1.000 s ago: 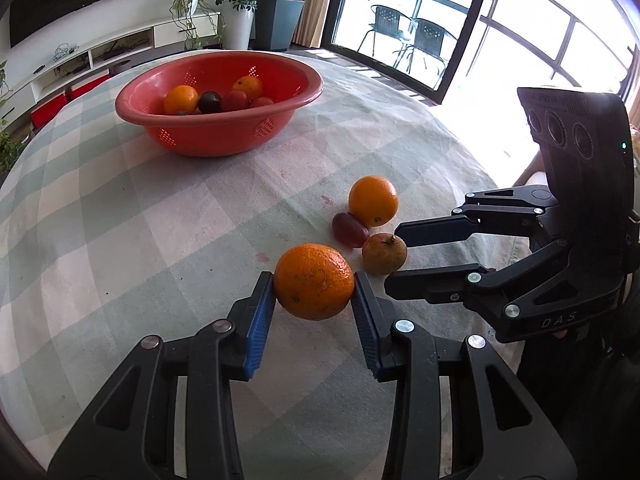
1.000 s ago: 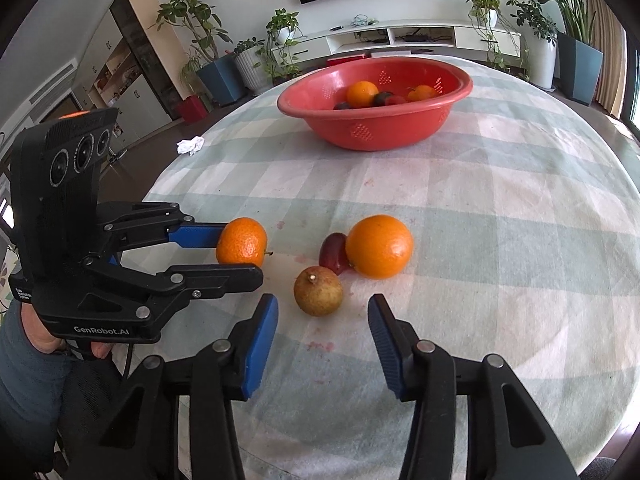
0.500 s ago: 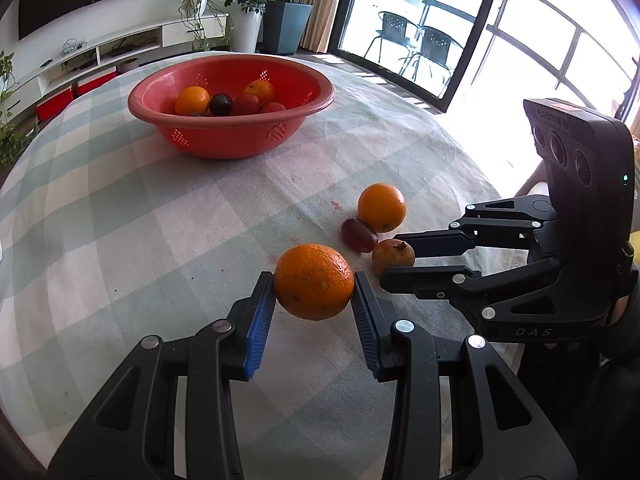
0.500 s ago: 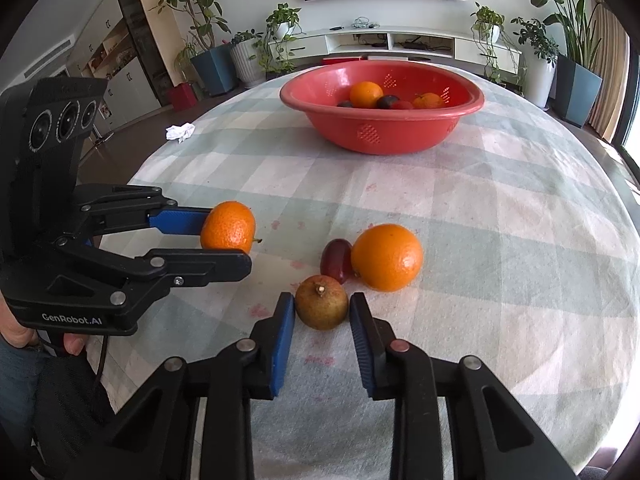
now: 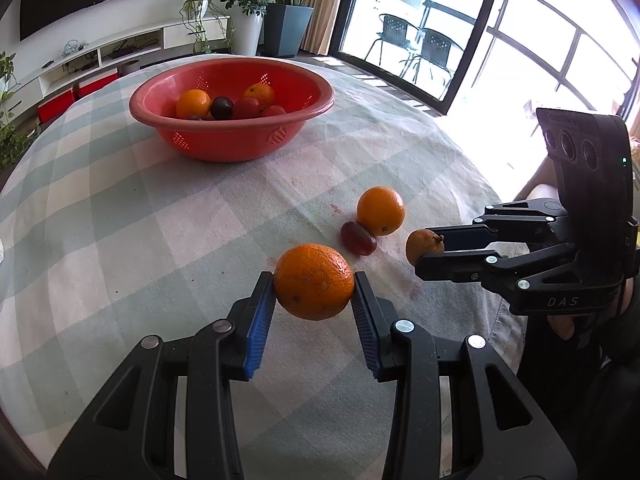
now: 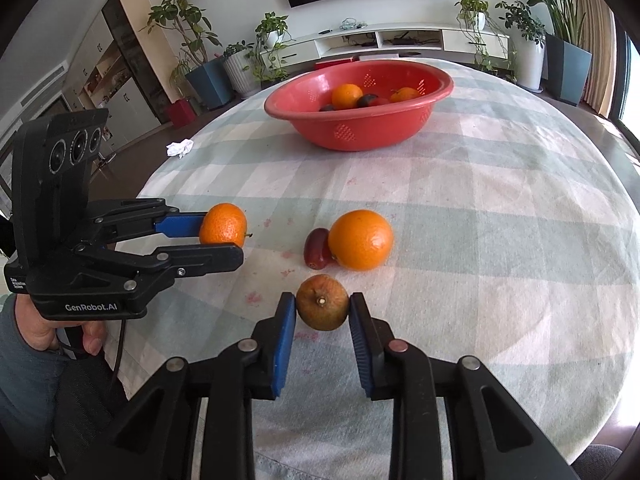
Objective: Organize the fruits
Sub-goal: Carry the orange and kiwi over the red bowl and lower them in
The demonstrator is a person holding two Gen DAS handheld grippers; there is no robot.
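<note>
My left gripper (image 5: 314, 302) is shut on an orange (image 5: 314, 282) and holds it above the checked tablecloth; it also shows in the right wrist view (image 6: 222, 236). My right gripper (image 6: 322, 312) is shut on a small brown fruit (image 6: 322, 302), lifted slightly off the cloth; it shows in the left wrist view too (image 5: 422, 245). A second orange (image 6: 360, 240) and a dark red oblong fruit (image 6: 316, 248) lie touching on the cloth just beyond. The red basket (image 5: 232, 140) at the far side holds several fruits.
The round table's edge (image 6: 624, 300) curves close on the right. A white crumpled tissue (image 6: 180, 147) lies on the floor beyond the table. Potted plants and a low white shelf stand behind the table.
My right gripper moved forward and closed on the brown fruit, then lifted it. My left gripper rose with the orange still held.
</note>
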